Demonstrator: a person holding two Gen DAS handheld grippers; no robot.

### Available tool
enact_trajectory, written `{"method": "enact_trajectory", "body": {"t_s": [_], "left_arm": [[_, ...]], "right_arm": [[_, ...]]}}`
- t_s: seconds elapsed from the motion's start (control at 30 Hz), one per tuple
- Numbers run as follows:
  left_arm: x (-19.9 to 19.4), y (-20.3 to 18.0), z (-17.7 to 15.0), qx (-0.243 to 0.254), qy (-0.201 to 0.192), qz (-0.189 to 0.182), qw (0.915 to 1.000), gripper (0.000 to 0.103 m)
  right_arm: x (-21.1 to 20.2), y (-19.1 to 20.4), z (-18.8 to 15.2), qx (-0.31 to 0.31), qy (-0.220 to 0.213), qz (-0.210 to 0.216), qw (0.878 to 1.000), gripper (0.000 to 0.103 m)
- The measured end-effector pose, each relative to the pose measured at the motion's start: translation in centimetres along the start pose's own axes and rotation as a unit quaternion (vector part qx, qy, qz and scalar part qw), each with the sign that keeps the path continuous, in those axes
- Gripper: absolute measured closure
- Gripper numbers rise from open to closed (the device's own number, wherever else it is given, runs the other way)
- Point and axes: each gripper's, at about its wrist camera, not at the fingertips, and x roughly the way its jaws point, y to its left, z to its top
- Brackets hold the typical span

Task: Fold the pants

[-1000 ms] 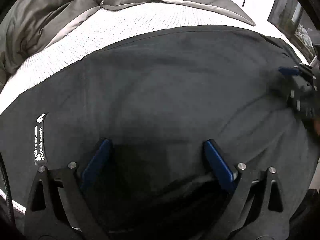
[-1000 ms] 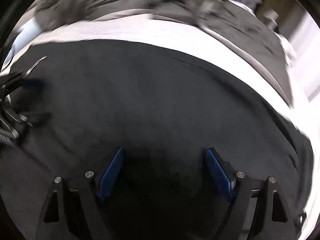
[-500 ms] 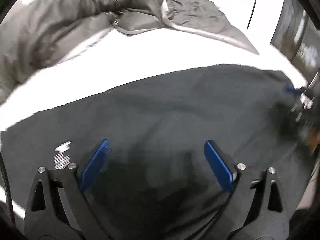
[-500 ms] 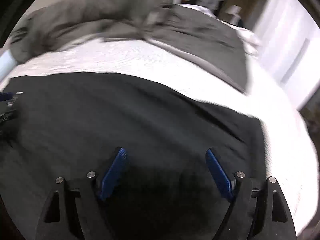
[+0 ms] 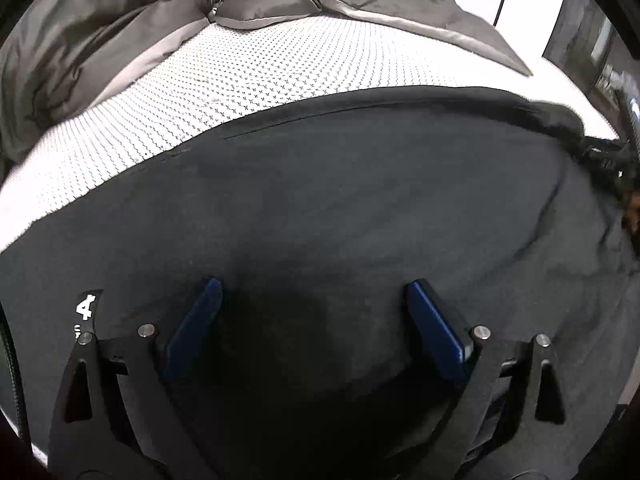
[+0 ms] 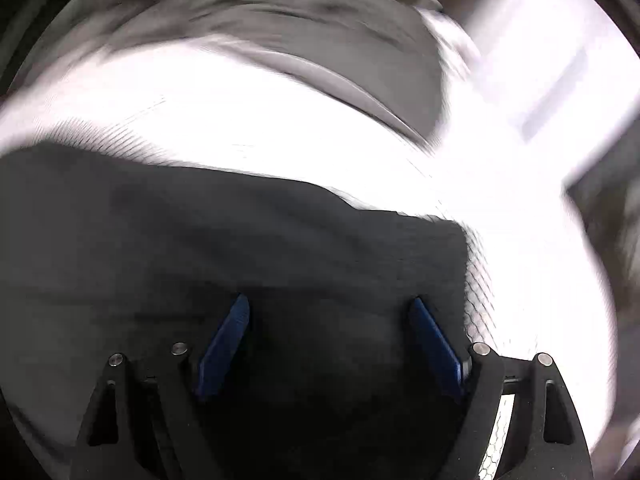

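- At the far left of the left wrist view, a small white label (image 5: 85, 309) sewn on the black pants (image 5: 340, 208) sits just beside the left gripper (image 5: 314, 312), partly cut off behind its frame.
- Those pants lie spread flat on the bed (image 5: 224, 80), likely smoothed for a fold; a grey duvet (image 5: 80, 40) is bunched beyond them.
- Left gripper's blue fingers (image 5: 192, 328) stand wide apart over the cloth, clamping nothing.
- Toward the right edge, dark shapes over the pants are too blurred to name.
- Further right, the right gripper (image 6: 330, 344) also has its fingers (image 6: 226, 346) apart and empty, near the pants' end corner (image 6: 452, 232), probably lining up a grasp; motion blur smears everything beyond.
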Motion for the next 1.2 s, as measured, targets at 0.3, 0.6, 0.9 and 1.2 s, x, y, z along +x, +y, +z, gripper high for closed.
{"method": "enact_trajectory", "body": {"t_s": [0.3,0.6,0.9,1.2], "left_arm": [[-1.1,-1.3,4.7,-0.036,-0.049,-0.013,0.998,0.011],[1.7,-0.1,3.8,-0.027,-0.008,0.054,0.9981,0.008],[-5.1,3.9,1.8,-0.043,-0.061,0.027,0.9968,0.013],[-7.9,13.7,-5.6,-0.084,-0.027,0.074,0.9934,0.013]], "right_arm": [[-6.6,7.9,3.4,-0.04,-0.095,0.084,0.991,0.019],[1.3,9.9,4.1,-0.085,-0.027,0.061,0.994,0.019],[-5.4,6.7,0.9,0.006,-0.073,0.061,0.995,0.02],[-10.7,19.1,-6.0,-0.066,-0.035,0.171,0.982,0.019]]}}
